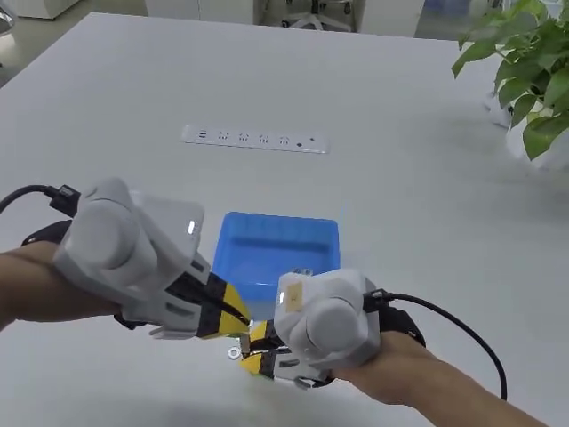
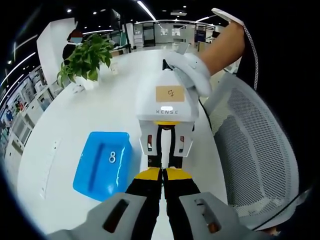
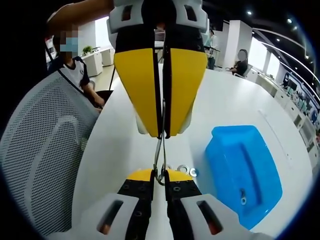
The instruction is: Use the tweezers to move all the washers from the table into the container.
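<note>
Both sets of jaws were closed on the tweezers [image 3: 160,150]. My left hand-held gripper [image 2: 162,175] pinched one end and my right hand-held gripper [image 3: 160,176] the other, nose to nose low over the surface [image 1: 400,205]. The tweezers looked like thin, springy, slick metal, so I judged they would twist or slip unless clamped mid-shank across their flat sides. The washers [image 3: 183,169] were small, flat, light rings lying on the surface just beside my right jaws, at about 1 o'clock in the right gripper view. I reckoned they would skate when nudged and would be best nipped across the rim. Some lay in the blue container [image 1: 280,245], at 12 o'clock from the jaws in the head view. A power strip [image 1: 256,139] sat well beyond it and a plant [image 1: 524,80] at 2 o'clock; neither barred the way. Only the container's near wall needed clearing.
</note>
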Demonstrator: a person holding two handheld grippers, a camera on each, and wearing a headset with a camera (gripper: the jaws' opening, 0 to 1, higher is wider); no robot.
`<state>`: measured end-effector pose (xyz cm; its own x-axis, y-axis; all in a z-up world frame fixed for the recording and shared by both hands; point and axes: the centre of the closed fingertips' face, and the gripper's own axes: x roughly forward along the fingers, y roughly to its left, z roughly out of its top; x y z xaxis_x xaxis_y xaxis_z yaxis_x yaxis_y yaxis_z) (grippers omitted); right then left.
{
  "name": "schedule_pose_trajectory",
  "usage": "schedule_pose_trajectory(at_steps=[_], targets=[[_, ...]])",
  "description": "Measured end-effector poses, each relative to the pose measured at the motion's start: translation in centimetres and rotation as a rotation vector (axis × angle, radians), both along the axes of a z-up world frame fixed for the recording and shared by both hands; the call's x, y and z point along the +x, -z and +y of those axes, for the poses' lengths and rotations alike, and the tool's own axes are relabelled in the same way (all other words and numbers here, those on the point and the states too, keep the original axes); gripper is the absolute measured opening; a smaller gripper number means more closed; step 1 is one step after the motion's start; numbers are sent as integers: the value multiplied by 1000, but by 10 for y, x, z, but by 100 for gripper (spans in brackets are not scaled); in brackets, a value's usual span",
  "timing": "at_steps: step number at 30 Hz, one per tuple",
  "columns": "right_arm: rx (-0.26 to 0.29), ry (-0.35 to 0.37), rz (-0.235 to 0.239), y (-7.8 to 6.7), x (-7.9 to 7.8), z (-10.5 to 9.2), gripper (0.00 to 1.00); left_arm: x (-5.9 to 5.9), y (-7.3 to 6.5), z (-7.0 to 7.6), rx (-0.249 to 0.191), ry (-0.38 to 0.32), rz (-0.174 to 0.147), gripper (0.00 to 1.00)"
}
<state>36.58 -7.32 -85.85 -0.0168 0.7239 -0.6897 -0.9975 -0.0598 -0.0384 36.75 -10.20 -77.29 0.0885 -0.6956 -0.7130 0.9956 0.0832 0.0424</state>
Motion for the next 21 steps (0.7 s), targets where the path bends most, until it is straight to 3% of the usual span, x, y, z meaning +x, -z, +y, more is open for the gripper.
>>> schedule_pose_trajectory(at_steps=[14, 21], targets=[[-3, -1, -32, -23, 15, -2, 10, 12, -22, -1, 1, -17, -34, 5], [1, -1, -47, -34, 26, -3, 10, 23, -35, -2, -7, -26, -58, 4]])
